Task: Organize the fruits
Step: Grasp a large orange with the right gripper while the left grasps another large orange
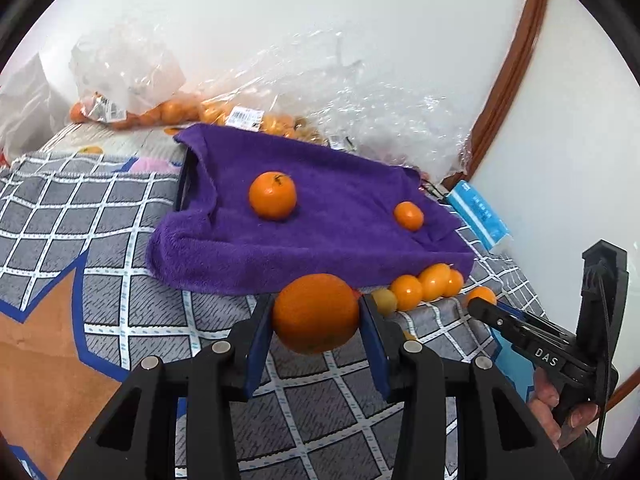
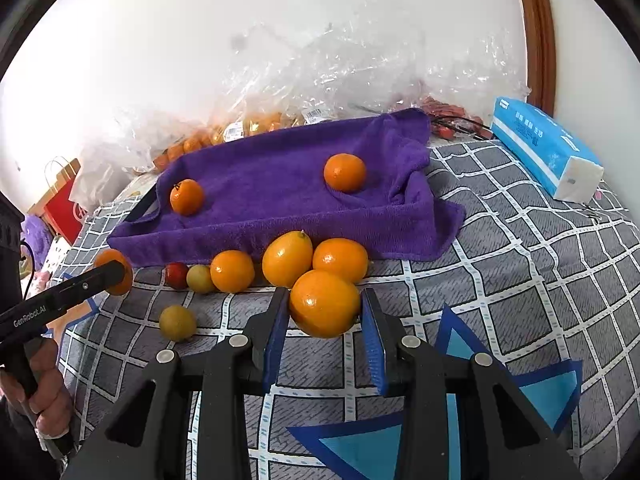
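Nearest the left wrist camera, the left gripper (image 1: 316, 312) pinched a large orange (image 1: 315, 313) between its blue pads, the fruit raised above the grey checked cover (image 1: 120, 220). In the right wrist view the right gripper (image 2: 325, 305) likewise clamped a second orange (image 2: 325, 304), its pads pressed against both sides of the fruit, which sat low over the cover. A hand (image 2: 48, 396) gripped the left tool's handle at the left edge of that view, and another hand (image 1: 560, 408) held the right tool at the right edge of the left view. Just beyond the right gripper lay a row of loose fruit on the cover along the front edge of the towel: an oval yellow-orange fruit (image 2: 287, 258), a round orange (image 2: 340, 260) touching it, a smaller orange (image 2: 232, 271), a pale greenish fruit (image 2: 201, 278) and a small red fruit (image 2: 177, 275). Another greenish fruit (image 2: 177, 323) sat apart, closer to the camera. Farther back, a purple towel (image 2: 280, 184) was draped over a tray-like shape whose edges barely showed, and two tangerines rested on it well apart: the stemmed tangerine (image 2: 186, 197) to the left and the plain tangerine (image 2: 345, 172) to the right. A blue tissue pack (image 2: 548, 152) lay on the cover to the right. Against the white wall at the back sat clear plastic bags (image 2: 288, 92) holding more oranges.
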A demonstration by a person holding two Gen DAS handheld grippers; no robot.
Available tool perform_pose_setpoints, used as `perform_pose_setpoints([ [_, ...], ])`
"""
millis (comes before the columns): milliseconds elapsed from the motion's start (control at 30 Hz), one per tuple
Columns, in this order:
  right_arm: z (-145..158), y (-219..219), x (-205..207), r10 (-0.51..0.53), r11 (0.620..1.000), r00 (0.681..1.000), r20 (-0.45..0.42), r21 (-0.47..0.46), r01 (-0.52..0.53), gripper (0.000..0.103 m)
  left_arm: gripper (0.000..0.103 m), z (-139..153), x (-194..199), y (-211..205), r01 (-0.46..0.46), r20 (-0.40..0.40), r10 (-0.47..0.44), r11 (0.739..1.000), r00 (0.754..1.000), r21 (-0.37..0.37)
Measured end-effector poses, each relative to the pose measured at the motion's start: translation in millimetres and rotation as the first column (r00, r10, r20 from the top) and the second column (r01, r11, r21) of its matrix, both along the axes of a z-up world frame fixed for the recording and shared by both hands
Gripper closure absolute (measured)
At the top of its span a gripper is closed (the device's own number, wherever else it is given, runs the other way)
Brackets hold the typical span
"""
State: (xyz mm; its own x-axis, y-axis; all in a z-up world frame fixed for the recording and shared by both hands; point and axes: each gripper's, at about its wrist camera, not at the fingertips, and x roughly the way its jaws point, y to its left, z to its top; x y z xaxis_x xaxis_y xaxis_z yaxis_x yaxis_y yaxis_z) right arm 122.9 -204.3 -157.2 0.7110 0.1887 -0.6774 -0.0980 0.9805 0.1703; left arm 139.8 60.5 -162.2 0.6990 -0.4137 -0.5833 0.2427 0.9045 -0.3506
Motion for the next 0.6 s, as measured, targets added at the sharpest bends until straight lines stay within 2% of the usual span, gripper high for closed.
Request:
perform_pose_setpoints([
  [267,6,-4,-8,-0.019,1.000,0.999,0.048,0.016,0.018,0.067,0.063,2,-3,3,-0.003,0.017,0.003,1.000,1.000,-0.026],
  [600,5,-4,-7,-0.010,1.000,0.999,0.038,0.026,0.009,0.067,0.063,3,-4,11,-0.047,0.031,0.048,0.998,0.998,-0.041],
])
